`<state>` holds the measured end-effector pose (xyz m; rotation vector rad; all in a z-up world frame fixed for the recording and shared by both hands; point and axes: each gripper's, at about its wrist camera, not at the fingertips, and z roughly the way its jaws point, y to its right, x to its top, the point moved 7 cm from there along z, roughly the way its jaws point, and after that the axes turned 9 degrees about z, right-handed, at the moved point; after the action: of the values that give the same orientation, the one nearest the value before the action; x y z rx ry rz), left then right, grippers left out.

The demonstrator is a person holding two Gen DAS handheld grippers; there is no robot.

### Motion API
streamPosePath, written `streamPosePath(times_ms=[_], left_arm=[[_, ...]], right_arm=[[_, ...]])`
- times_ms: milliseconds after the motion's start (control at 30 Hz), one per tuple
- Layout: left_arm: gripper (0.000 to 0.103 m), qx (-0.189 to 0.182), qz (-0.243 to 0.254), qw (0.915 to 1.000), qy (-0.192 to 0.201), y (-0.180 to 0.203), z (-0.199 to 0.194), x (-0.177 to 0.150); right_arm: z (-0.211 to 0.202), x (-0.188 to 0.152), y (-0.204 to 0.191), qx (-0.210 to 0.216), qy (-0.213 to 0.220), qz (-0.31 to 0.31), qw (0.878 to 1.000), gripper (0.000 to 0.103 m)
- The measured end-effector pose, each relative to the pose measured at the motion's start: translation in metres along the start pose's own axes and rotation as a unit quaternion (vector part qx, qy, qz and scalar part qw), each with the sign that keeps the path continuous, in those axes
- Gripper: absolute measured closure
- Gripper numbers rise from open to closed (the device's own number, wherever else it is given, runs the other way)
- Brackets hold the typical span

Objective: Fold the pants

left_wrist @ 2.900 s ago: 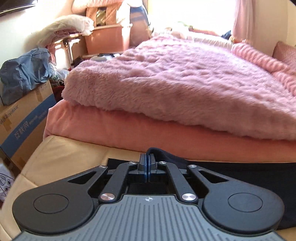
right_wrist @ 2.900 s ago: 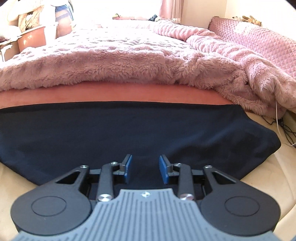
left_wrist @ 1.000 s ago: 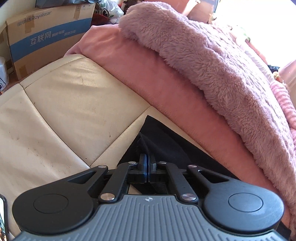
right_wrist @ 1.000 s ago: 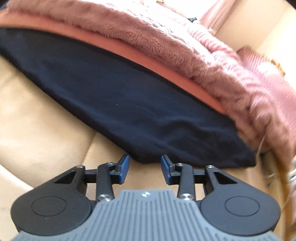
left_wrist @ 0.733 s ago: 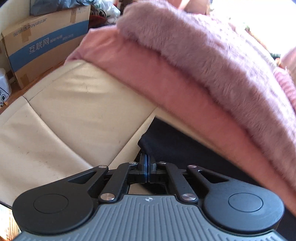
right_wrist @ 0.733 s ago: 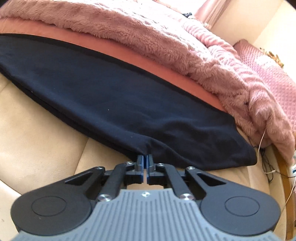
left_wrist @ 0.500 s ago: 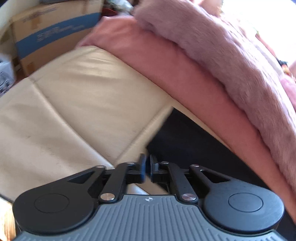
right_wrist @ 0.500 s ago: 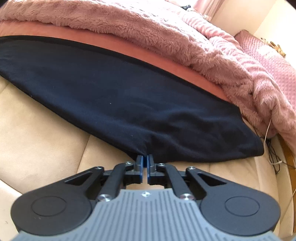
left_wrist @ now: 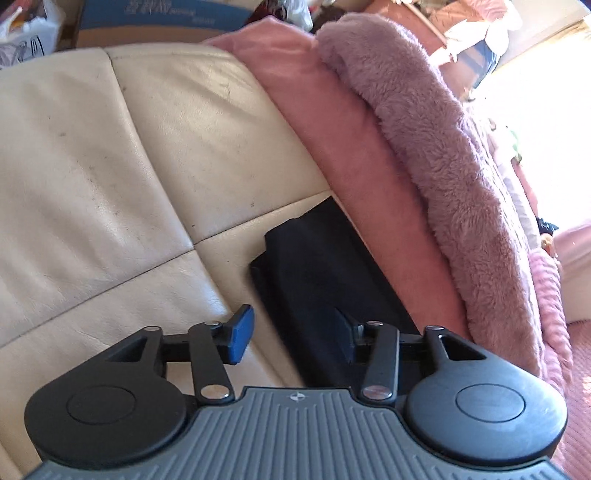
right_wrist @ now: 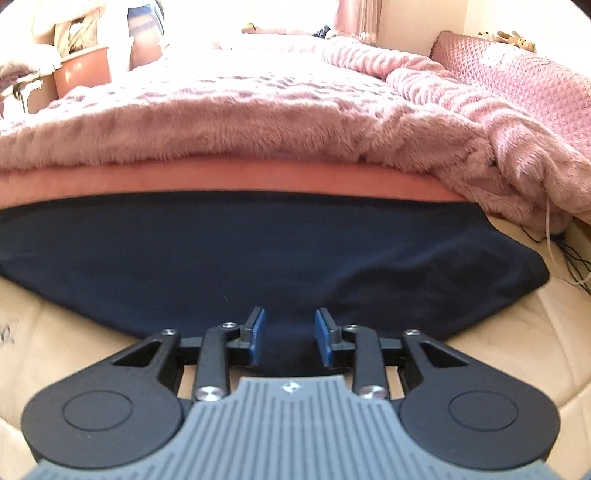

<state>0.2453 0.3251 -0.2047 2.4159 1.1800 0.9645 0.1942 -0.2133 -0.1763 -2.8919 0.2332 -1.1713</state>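
Note:
Dark navy pants lie flat on a cream leather surface, stretched along the foot of a pink bed. In the left wrist view their folded end rests on the leather. My left gripper hovers over that end, its jaws opening wide; the cloth lies below them, and the pads do not press on it. My right gripper sits over the near edge of the pants, jaws opening, with the hem between the blue pads but not pinched.
A fluffy pink blanket over a salmon mattress borders the far side of the pants. Cardboard boxes and bags stand beyond the leather on the left. Thin cables trail at the right end. A quilted pink headboard is far right.
Both grippers were shut on the pants' edge and have let go, their jaws spreading apart. The left view has rolled and dropped closer to the cloth; the right view has levelled out and lifted.

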Motion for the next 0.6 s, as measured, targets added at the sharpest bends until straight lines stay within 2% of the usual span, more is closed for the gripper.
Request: streamPosePath(times_ms=[100, 167, 233, 300, 333, 467, 533, 600], left_arm=[[0.048, 0.009, 0.009, 0.9998, 0.018, 0.003, 0.003, 0.004], [0.058, 0.009, 0.010, 0.9995, 0.030, 0.002, 0.005, 0.007], [0.080, 0.012, 0.006, 0.9992, 0.037, 0.000, 0.009, 0.009], [0.088, 0.020, 0.013, 0.9987, 0.045, 0.000, 0.011, 0.009], [0.095, 0.024, 0.019, 0.9983, 0.049, 0.002, 0.010, 0.008], [0.099, 0.035, 0.039, 0.9965, 0.065, 0.011, 0.007, 0.006], [0.100, 0.023, 0.055, 0.9951, 0.079, 0.022, -0.002, 0.007], [0.100, 0.012, 0.093, 0.9912, 0.093, 0.041, -0.014, 0.006]], right_arm=[[0.012, 0.004, -0.010, 0.003, -0.001, -0.008, 1.000, 0.078], [0.017, 0.006, -0.013, 0.004, -0.003, -0.013, 1.000, 0.078], [0.022, 0.009, -0.017, 0.004, 0.000, -0.018, 1.000, 0.078], [0.029, 0.010, -0.019, -0.001, 0.000, -0.029, 1.000, 0.078], [0.034, 0.011, -0.020, -0.004, -0.002, -0.036, 0.999, 0.078], [0.052, 0.014, -0.017, -0.017, -0.007, -0.033, 0.999, 0.078], [0.053, 0.017, -0.015, -0.018, -0.005, -0.020, 1.000, 0.078], [0.050, 0.019, -0.016, -0.010, -0.001, -0.017, 1.000, 0.078]])
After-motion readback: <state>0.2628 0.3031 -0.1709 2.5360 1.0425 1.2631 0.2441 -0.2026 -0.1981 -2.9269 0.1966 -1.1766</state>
